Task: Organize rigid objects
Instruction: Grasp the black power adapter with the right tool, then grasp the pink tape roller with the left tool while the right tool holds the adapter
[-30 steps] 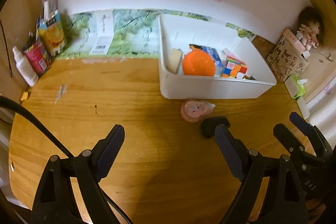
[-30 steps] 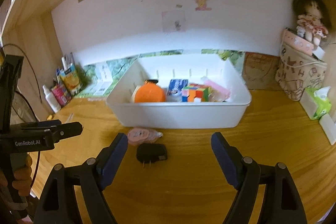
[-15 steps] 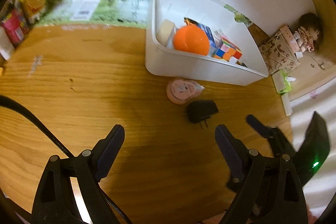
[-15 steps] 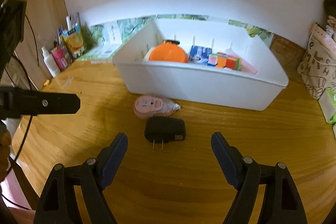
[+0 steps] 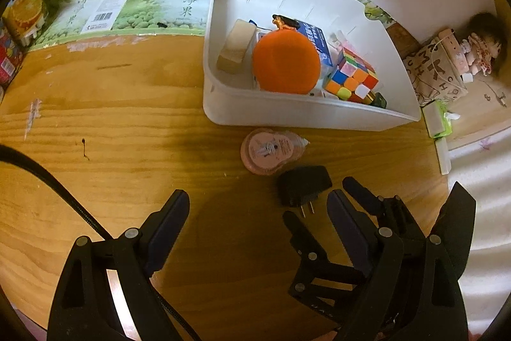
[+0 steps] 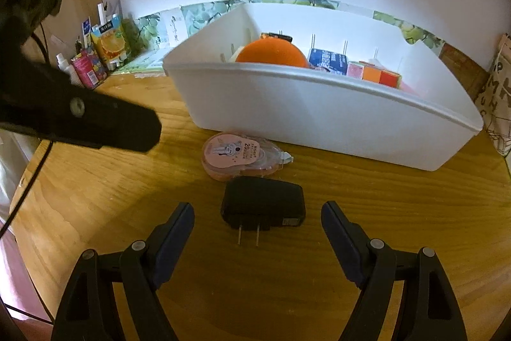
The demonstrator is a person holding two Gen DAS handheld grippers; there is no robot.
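Observation:
A black plug adapter (image 6: 263, 203) lies on the wooden desk, prongs toward me, just ahead of my open, empty right gripper (image 6: 257, 221). It also shows in the left wrist view (image 5: 303, 185). A pink correction-tape dispenser (image 6: 238, 155) lies just behind it, against the white bin (image 6: 319, 114). The bin holds an orange round object (image 5: 286, 66), a puzzle cube (image 5: 351, 77), a blue box and a beige block. My left gripper (image 5: 257, 214) is open and empty, higher up to the left; the right gripper (image 5: 319, 202) shows beside it.
Juice cartons and small bottles (image 6: 95, 59) stand at the back left corner. A patterned bag with a doll (image 5: 447, 66) and a tissue pack (image 5: 439, 117) sit right of the bin. A black cable (image 5: 64, 194) crosses the desk at left.
My right gripper has moved forward and down, so the adapter now lies close ahead of its open jaws. My left gripper has risen and tilted to look down on the bin.

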